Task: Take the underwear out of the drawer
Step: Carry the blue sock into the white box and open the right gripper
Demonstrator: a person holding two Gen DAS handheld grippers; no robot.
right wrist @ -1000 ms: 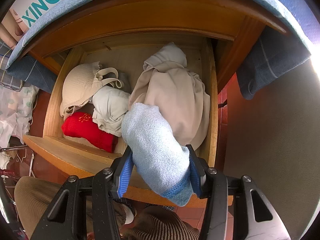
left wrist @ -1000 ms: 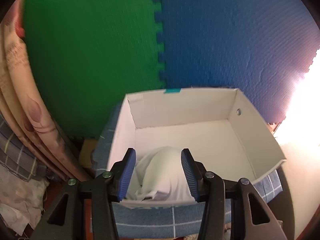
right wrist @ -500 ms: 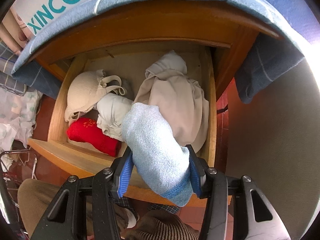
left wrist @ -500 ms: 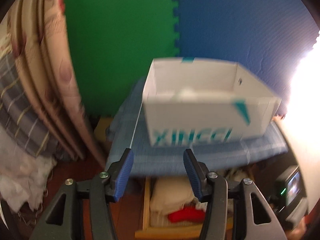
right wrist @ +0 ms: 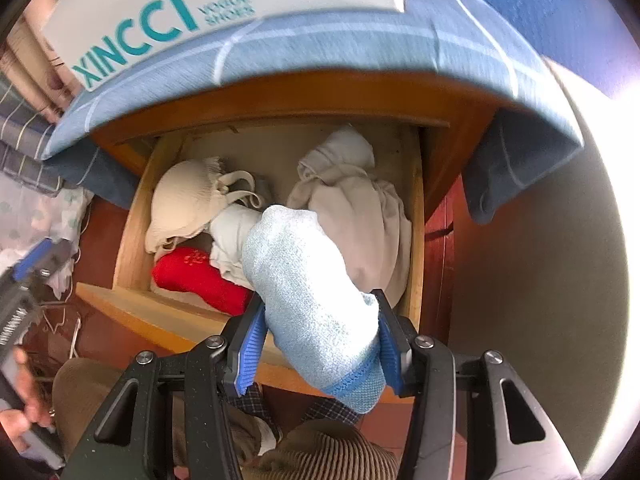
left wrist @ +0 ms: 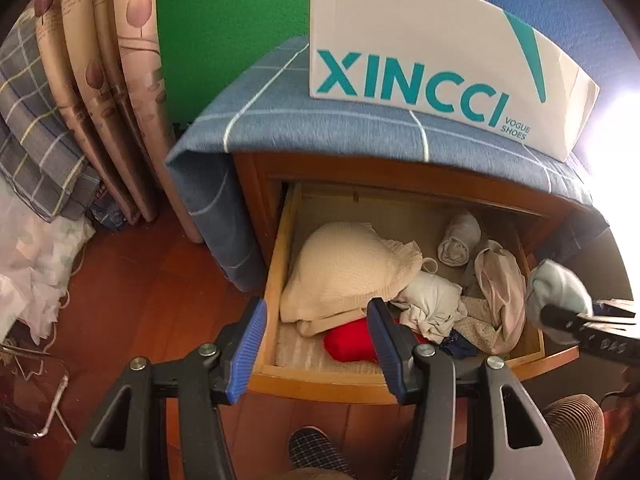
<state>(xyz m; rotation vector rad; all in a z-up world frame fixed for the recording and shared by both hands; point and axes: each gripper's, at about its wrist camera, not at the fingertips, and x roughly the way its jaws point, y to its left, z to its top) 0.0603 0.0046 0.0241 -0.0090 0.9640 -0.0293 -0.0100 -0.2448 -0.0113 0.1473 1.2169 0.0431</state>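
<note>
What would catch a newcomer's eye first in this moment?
The pale blue knitted garment clamped in the right gripper above the open wooden drawer. Next, the bright red folded cloth at the drawer's front among cream and white underwear, with the empty left gripper over it. Above stands the white XINCCI shoe box.

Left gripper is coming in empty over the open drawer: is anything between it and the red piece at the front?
Nothing visible blocks it. The left gripper is open above the drawer's front edge, and the red piece lies exposed just behind it. Only the cream bra overlaps its back edge. The right gripper holds the light blue garment off to the side.
</note>
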